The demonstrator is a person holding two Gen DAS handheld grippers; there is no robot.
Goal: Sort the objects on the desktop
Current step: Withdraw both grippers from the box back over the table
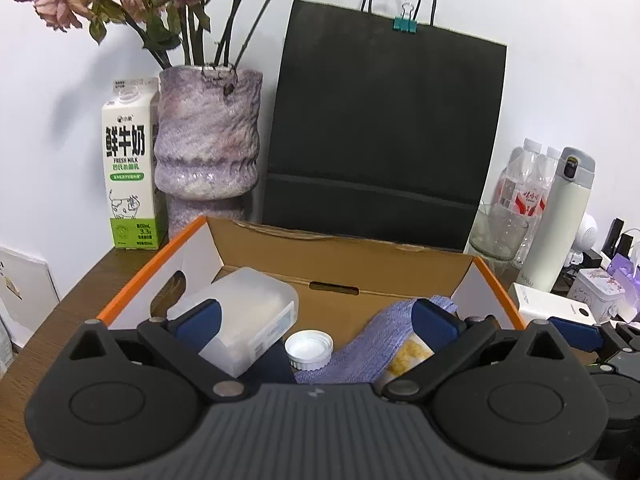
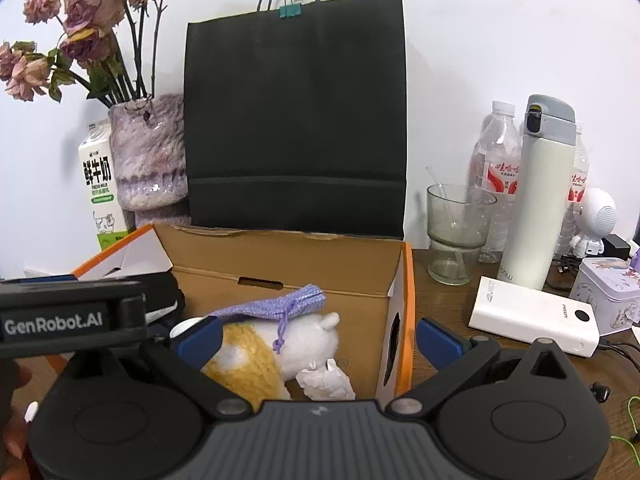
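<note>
Here, left gripper (image 1: 316, 318) spread to its widest, holding nothing, above the cardboard box (image 1: 348, 258). Between the jaws, down in the box: translucent plastic case (image 1: 244, 320) by the left pad, white cap (image 1: 309, 347) mid-gap, lilac knitted pouch (image 1: 384, 340) by the right pad. Likewise right gripper (image 2: 320, 338) wide open and empty; plush toy (image 2: 280, 346) inside the box between its jaws, box wall (image 2: 402, 320) inside the right pad, white power bank (image 2: 532, 316) beyond on the table.

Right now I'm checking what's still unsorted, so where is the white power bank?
In the right wrist view the white power bank lies flat on the desk right of the cardboard box, in front of the white thermos, beside the floral tin.
</note>
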